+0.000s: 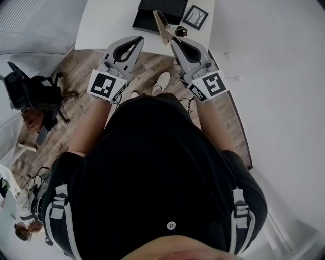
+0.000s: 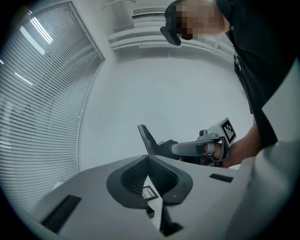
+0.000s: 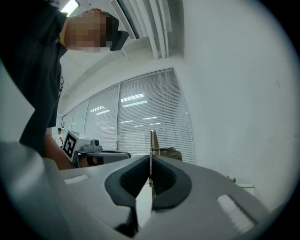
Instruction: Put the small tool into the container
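- Two hand-held grippers are raised side by side in front of the person's chest, near the table's edge. The right hand-held gripper (image 1: 172,40) has its jaws pressed onto the small tool (image 1: 163,25), pinching it near its lower end so that most of it sticks out past the tips.
- In the right gripper view the small tool shows edge-on as a thin strip clamped flat between the pads. That grip likely keeps it from twisting while it is carried.
- The left hand-held gripper (image 1: 137,41) has its jaws pressed together at the tips with nothing between them. It appears to be simply held clear, beside the right one.
- Just ahead of the tool's tip the black container (image 1: 172,7) lies on the white table (image 1: 106,25). The tool is lifted and aimed toward it but not yet inside.
- Whether the container's top is open cannot be told from here.
- A square marker tile (image 1: 195,17) lies just beside the container on the table.
- Off to the left, well apart, an office chair (image 1: 30,91) stands on the wooden floor (image 1: 76,66).
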Action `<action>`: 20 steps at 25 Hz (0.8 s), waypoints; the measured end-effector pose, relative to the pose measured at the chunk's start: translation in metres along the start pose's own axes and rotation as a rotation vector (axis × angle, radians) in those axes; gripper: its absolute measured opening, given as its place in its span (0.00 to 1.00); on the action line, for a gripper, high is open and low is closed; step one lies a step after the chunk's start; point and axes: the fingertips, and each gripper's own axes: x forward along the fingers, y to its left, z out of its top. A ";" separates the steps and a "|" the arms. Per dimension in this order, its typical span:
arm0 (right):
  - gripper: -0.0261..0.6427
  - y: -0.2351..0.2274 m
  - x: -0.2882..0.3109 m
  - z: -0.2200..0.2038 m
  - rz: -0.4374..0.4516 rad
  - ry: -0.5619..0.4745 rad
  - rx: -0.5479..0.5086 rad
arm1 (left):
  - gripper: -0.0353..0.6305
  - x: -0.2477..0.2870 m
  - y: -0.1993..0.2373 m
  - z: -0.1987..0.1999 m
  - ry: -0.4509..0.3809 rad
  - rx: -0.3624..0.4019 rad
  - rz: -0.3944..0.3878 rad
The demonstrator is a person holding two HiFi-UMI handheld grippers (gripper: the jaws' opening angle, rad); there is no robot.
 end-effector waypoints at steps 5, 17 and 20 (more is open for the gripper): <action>0.06 -0.045 0.006 0.005 0.010 0.002 0.005 | 0.06 0.039 0.011 0.004 0.011 -0.003 0.031; 0.06 -0.122 0.008 0.000 0.086 0.009 0.014 | 0.07 0.106 0.013 0.003 0.033 0.000 0.102; 0.06 -0.135 0.010 -0.002 0.085 0.012 0.015 | 0.07 0.118 0.016 0.000 0.038 0.000 0.112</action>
